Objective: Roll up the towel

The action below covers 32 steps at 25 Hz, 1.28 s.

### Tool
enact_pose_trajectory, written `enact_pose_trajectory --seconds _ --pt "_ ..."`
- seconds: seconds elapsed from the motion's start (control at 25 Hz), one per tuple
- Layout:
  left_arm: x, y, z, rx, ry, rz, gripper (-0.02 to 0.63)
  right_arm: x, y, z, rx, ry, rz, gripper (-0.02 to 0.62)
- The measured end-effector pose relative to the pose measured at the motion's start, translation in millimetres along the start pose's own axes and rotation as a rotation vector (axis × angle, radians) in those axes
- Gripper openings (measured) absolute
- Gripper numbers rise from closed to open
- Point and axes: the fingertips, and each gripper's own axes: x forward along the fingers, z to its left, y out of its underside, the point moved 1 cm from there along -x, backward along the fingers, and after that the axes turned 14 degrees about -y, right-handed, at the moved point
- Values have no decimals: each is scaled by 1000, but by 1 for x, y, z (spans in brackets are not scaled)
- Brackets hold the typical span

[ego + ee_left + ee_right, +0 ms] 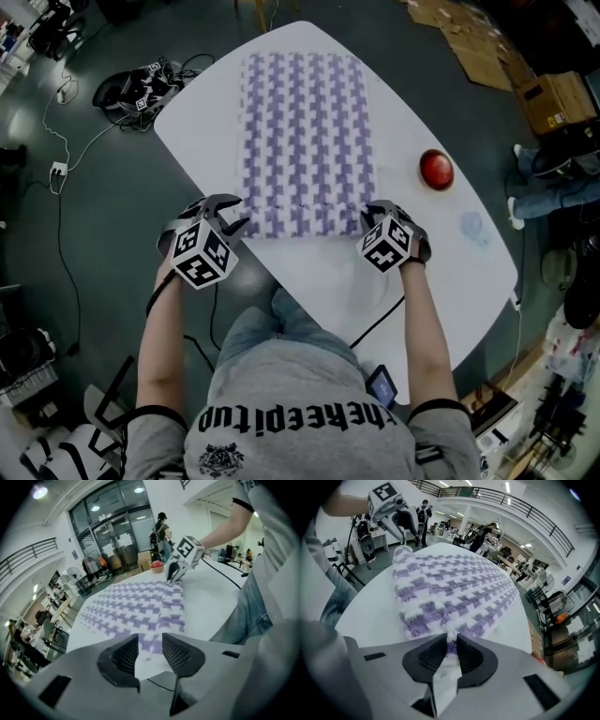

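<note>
Since the purple-checked towel is laid flat on the surface with its long axis running straight away from both tongs, rolling is best driven forward from the near edge. That edge's right corner is pinched by the right tongs. The left tongs are spread at the left corner, with nothing gripped.

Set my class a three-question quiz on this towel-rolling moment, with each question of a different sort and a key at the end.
1. True or false: the right gripper is shut on the near edge of the towel.
2. Where does the red round object lie? A: on top of the towel. B: on the table, beside the towel and apart from it. C: under the towel.
3. Fill in: the jaws of the left gripper stand ____, not pressing on the towel.
Key: 1 true; 2 B; 3 open.
</note>
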Motion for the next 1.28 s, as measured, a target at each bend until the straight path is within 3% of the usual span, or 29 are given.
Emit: enact_pose_trajectory --seconds 0.16,0.24,0.36,0.56,0.8,1.04,1.16,1.28 --pt "29 16 -55 143 139 71 192 17 8 -10 14 1 -15 54" --pt "61 28 -75 138 156 112 210 32 20 -16 15 1 -38 54" --pt "86 39 -71 89 144 140 212 30 15 -23 4 8 -81 59" --pt "69 45 -63 97 147 159 212 -14 -6 5 -28 -15 -161 93" --pt "60 36 -39 107 150 172 212 -11 -8 28 -204 -81 -24 146" --pt "58 36 -53 92 110 177 189 8 13 34 -237 -19 51 153" --pt "60 36 -41 94 105 172 127 9 4 21 -252 -2 68 58" --pt "58 36 -55 91 120 166 92 10 14 32 -254 -8 70 43"
